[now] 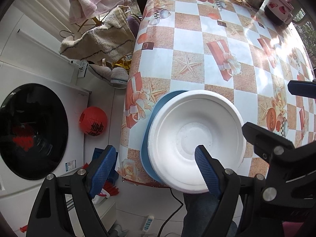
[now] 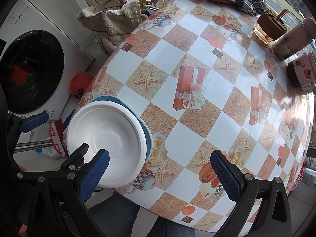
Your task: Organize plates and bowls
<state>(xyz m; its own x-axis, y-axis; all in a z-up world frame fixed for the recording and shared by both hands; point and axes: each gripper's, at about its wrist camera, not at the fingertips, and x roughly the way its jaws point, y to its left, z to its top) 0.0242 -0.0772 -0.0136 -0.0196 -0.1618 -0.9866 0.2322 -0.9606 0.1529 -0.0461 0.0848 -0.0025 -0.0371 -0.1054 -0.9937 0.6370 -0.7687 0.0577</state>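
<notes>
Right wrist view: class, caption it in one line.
Open right gripper above white foam bowl stacked on blue plate at table edge.

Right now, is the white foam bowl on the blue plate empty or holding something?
Empty. The white foam bowl sits upright on the blue plate, and both wrist views show its bare white inside.

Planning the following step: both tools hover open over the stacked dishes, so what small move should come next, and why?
Probably nudge the stack inward from the table edge. The white foam bowl sits on the blue plate, and both overhang the near edge of the table. The left tool and the right tool stand open, holding nothing.
</notes>
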